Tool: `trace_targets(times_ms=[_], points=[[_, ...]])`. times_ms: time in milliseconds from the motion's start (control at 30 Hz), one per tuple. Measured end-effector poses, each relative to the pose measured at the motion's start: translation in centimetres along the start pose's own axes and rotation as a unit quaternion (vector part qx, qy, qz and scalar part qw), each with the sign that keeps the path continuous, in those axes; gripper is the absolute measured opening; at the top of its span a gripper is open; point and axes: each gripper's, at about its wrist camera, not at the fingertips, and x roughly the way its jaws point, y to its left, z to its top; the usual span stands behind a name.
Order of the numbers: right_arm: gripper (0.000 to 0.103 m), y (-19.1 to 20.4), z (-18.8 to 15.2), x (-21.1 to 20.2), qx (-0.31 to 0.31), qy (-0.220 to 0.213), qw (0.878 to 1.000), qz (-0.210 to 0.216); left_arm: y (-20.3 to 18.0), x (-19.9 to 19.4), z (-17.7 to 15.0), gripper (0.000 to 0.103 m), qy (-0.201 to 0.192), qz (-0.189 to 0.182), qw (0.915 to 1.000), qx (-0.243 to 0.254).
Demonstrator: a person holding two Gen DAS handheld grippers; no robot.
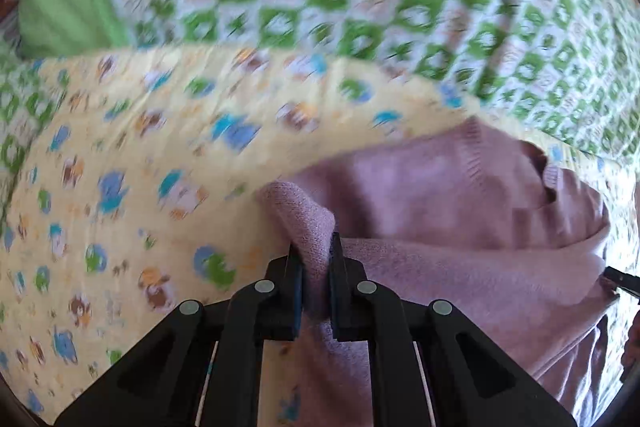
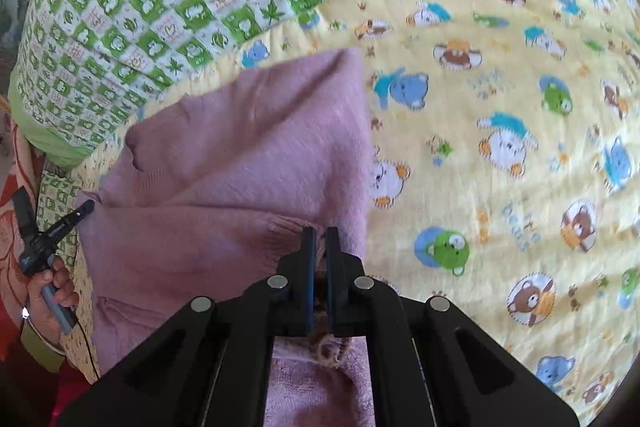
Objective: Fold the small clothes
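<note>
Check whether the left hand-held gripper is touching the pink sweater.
Touching. In the left wrist view, the left hand-held gripper has a bunched fold of the pink sweater pinched between its two fingers, with the knit pressed against both inner faces.

My left view smeared by motion blur; right view sharper; both bright, soft daylight, fisheye bending, dark corners

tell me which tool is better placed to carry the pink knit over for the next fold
Probably the right tool. It is clamped on the pink knit garment at its ribbed edge, beside open yellow bear-print sheet. The left tool pinches a bunched corner, with the garment's bulk on its right.
</note>
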Motion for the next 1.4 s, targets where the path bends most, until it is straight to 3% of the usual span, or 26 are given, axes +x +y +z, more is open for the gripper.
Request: trace_targets(times_ms=[167, 267, 333, 433, 567, 733, 800, 867, 900, 1067, 1133, 1267, 1333, 1400], points=[[0.005, 2.0, -0.3, -0.8, -0.038, -0.002, 0.999, 0.013, 2.1, 0.1, -0.9, 0.012, 0.006, 0.013, 0.9998, -0.016], [0.005, 3.6, -0.2, -0.3, -0.07, 0.0, 0.997, -0.013, 2.9, 0.3, -0.9, 0.032, 0.03, 0.028, 0.9984, -0.038], [0.005, 3.6, -0.1, 0.4, -0.067, 0.004, 0.997, -0.029, 3.5, -1.3, -1.3, 0.038, 0.023, 0.023, 0.9981, -0.052], [0.005, 3.0, -0.1, 0.9, -0.045, 0.005, 0.999, -0.021, 3.9, -4.7, -3.0, 0.061, 0.009, 0.009, 0.9986, -0.052], [0.005, 2.9, -0.3, 0.8, -0.038, 0.004, 0.999, -0.011, 2.3, -7.9, -7.0, 0.07, 0.01, -0.019, 0.9997, -0.009], [0.005, 3.1, -0.3, 0.4, -0.028, 0.005, 1.0, -0.001, -1.0, -5.7, -11.3, 0.07, 0.042, 0.039, 0.9956, 0.073], [0.005, 3.4, -0.2, 0.2, -0.026, 0.008, 1.0, 0.005, -1.2, -4.7, -12.2, 0.058, 0.051, 0.055, 0.9938, 0.082], [0.005, 3.7, 0.1, -0.2, -0.015, 0.01, 0.999, 0.028, -0.7, -4.4, -12.9, 0.017, 0.059, 0.059, 0.9937, 0.074], [0.005, 3.8, 0.3, -0.6, -0.009, 0.009, 0.999, 0.042, -0.2, -4.2, -13.2, 0.012, 0.067, 0.058, 0.9938, 0.068], [0.005, 3.8, 1.0, -2.8, 0.022, -0.013, 0.995, 0.1, 1.4, -4.7, -14.1, 0.01, 0.049, 0.062, 0.9966, 0.022], [0.005, 3.2, 0.8, -2.1, 0.025, -0.003, 0.997, 0.072, 1.9, -4.8, -14.6, 0.01, 0.045, 0.059, 0.9972, -0.002], [0.013, 1.4, -0.4, 1.1, 0.027, 0.051, 0.998, -0.039, 4.3, -5.2, -14.9, 0.01, 0.042, 0.021, 0.9952, -0.085], [0.02, 2.1, -0.8, 0.2, 0.015, 0.034, 0.997, -0.062, 5.5, -5.5, -15.4, 0.011, 0.045, -0.005, 0.9907, -0.128], [0.039, 4.1, -0.7, -1.2, -0.015, 0.002, 0.994, -0.104, 5.4, -5.7, -15.4, 0.017, 0.047, -0.003, 0.9915, -0.121]])
